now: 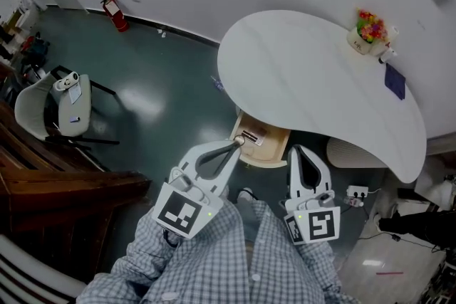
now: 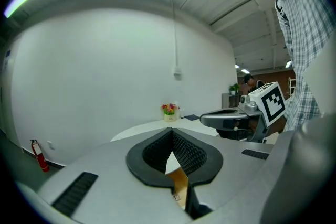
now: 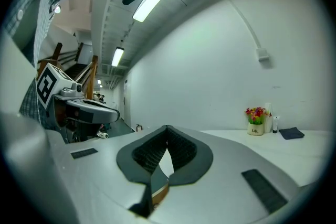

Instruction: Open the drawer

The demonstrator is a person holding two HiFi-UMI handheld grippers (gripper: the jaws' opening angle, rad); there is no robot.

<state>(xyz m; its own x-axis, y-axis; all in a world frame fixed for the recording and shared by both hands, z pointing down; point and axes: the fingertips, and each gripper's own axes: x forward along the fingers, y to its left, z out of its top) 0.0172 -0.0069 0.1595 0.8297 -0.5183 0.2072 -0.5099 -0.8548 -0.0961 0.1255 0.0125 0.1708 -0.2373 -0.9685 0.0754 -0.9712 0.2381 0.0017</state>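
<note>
Drawer (image 1: 267, 144) under the table (image 1: 306, 75) looks already pulled out, little left; left gripper (image 1: 238, 142) and right gripper (image 1: 298, 151) are closed and empty.

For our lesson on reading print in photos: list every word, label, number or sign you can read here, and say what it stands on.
No text reads clearly in these views.
Flower pot: small dark print on its front, too blurred to read.
Fire extinguisher: any label is too small to read.
Marker cubes: black-and-white square patterns only, no letters or numbers.
</note>
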